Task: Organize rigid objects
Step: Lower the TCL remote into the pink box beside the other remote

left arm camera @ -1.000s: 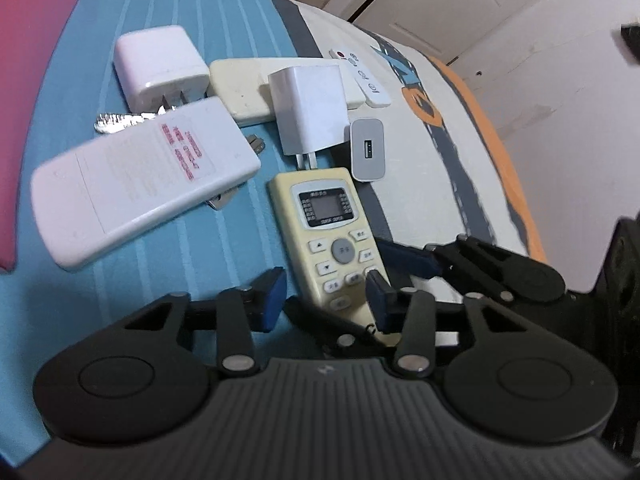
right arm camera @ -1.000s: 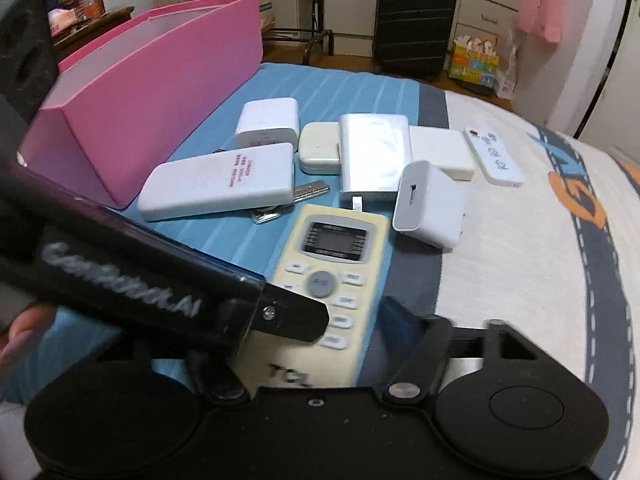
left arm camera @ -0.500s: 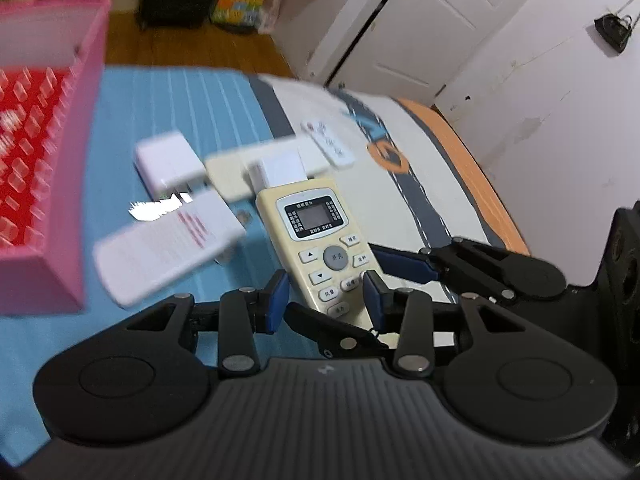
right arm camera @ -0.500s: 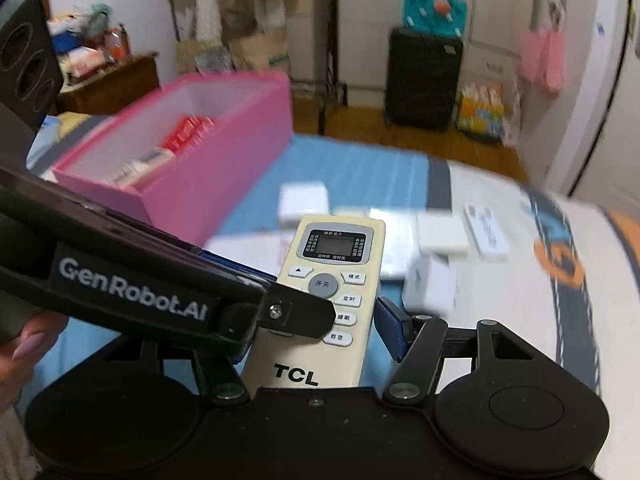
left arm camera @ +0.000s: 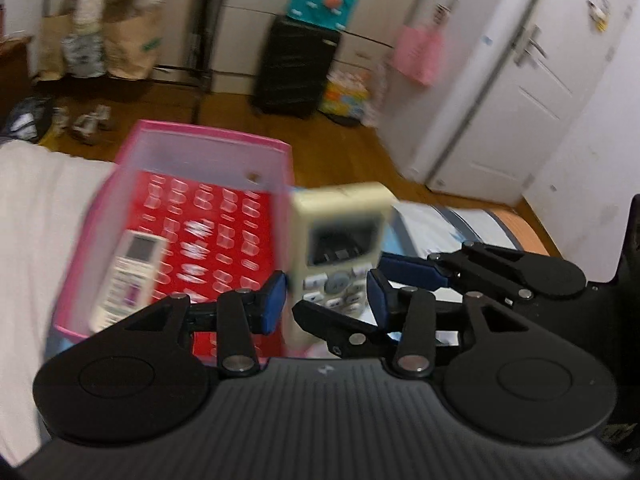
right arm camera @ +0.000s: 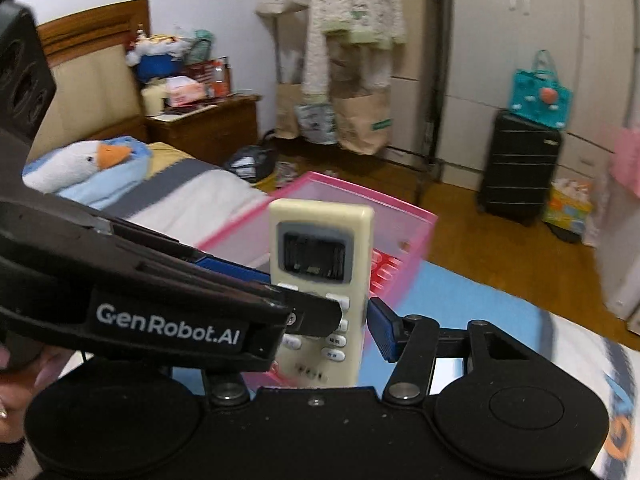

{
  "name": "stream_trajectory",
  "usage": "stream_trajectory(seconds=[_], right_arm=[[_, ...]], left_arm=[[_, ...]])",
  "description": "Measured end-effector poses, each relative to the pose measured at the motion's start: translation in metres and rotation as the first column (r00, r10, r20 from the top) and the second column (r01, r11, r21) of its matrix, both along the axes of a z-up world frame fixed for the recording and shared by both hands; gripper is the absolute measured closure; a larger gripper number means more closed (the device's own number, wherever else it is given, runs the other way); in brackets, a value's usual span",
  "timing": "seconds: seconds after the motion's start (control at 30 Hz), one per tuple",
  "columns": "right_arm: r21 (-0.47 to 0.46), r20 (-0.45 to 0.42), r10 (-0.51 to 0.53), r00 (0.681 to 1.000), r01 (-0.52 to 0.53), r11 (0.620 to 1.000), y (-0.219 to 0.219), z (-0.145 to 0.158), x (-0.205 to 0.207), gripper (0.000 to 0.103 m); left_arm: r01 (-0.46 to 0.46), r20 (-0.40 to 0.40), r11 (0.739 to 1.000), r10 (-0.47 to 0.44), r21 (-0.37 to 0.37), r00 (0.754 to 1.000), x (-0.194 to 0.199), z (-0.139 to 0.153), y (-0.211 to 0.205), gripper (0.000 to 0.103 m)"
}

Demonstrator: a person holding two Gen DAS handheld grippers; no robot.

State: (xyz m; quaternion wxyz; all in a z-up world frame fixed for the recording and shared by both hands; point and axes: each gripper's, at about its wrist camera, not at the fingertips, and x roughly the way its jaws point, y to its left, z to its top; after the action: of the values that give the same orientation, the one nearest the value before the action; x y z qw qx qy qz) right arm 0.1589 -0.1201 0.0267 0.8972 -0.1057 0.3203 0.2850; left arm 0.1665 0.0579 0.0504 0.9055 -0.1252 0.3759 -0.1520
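A cream air-conditioner remote (left arm camera: pixel 340 216) (right arm camera: pixel 320 240) is up in the air, upright, just in front of the pink storage box (left arm camera: pixel 208 136) (right arm camera: pixel 400 208). My left gripper (left arm camera: pixel 326 300) has its blue pads against both long edges of the remote while its jaws are opening. My right gripper (right arm camera: pixel 322 326) is closing on the same remote. Its right pad touches the remote's edge, and its other finger is hidden behind the left gripper (right arm camera: pixel 304 294). The right gripper (left arm camera: pixel 342 286) crosses in from the right. A white remote (left arm camera: pixel 128 272) lies inside the box.
The box stands on the bed near its edge and has a red studded bottom (left arm camera: pixel 224 240). A plush goose (right arm camera: pixel 80 160) lies at the bed's head beside a wooden nightstand (right arm camera: pixel 204 128). A black suitcase (right arm camera: pixel 520 172) stands on the wooden floor. A hand (right arm camera: pixel 16 360) shows at the lower left.
Both grippers rose and tilted up, lifting the cream remote off the bed towards the pink box. The chargers and other items left on the bed dropped out of view. The right jaws narrowed onto the remote.
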Motion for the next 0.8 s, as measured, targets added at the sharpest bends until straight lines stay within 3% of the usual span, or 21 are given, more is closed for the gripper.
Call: stream_trajectory(seconds=[0.17, 0.27, 0.4, 0.53, 0.63, 0.7, 0.8], right_arm=[[0.073, -0.135, 0.034, 0.990, -0.025, 0.997, 0.034, -0.020, 0.042, 0.043], [0.123, -0.221, 0.010, 0.975, 0.018, 0.992, 0.049, -0.043, 0.068, 0.047], [0.169, -0.359, -0.032, 0.933, 0.098, 0.981, 0.062, -0.079, 0.089, 0.050], [0.146, -0.445, -0.083, 0.891, 0.164, 0.976, 0.073, -0.098, 0.100, 0.053], [0.117, -0.474, -0.130, 0.871, 0.208, 0.971, 0.078, -0.105, 0.106, 0.053], [0.121, -0.451, -0.159, 0.878, 0.236, 0.964, 0.077, -0.107, 0.109, 0.050], [0.156, -0.428, -0.142, 0.893, 0.228, 0.961, 0.068, -0.104, 0.106, 0.050]], left_arm=[[-0.082, -0.086, 0.997, 0.083, 0.008, 0.993, 0.035, -0.012, 0.044, 0.061], [-0.095, -0.139, 0.992, 0.106, 0.082, 0.985, 0.063, -0.027, 0.052, 0.061], [-0.086, -0.246, 0.985, 0.121, 0.150, 0.962, 0.096, -0.052, 0.061, 0.061], [-0.061, -0.302, 0.979, 0.119, 0.193, 0.946, 0.115, -0.068, 0.061, 0.061], [-0.052, -0.322, 0.982, 0.109, 0.180, 0.940, 0.124, -0.079, 0.060, 0.061], [-0.055, -0.298, 0.984, 0.104, 0.170, 0.949, 0.130, -0.085, 0.061, 0.059], [-0.092, -0.239, 0.952, 0.167, 0.293, 0.957, 0.129, -0.085, 0.056, 0.058]])
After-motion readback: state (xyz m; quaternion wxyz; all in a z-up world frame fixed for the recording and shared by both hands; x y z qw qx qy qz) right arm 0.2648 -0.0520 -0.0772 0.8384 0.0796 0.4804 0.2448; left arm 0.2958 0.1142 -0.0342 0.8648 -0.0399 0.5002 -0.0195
